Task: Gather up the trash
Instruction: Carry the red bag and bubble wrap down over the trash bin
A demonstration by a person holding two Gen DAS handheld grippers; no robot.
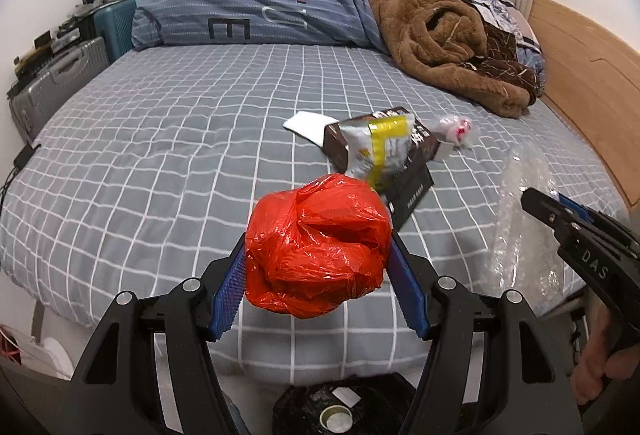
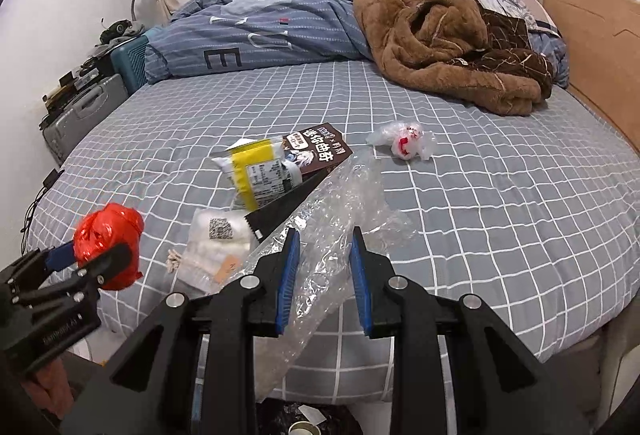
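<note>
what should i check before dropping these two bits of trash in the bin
1. Left gripper shut on the red plastic bag: ok, the bag is pinched between both pads, clear of the bed.
2. Right gripper shut on the bubble wrap: ok, though a long tail hangs below.
3. Bin under the left gripper: ok, its black liner shows directly below.
4. Bin under the right gripper: cannot tell, only a dark edge shows.
5. Grippers apart from each other: ok.
6. Trash left on the bed: not ok, brown box, yellow packet and crumpled wrapper remain.
</note>
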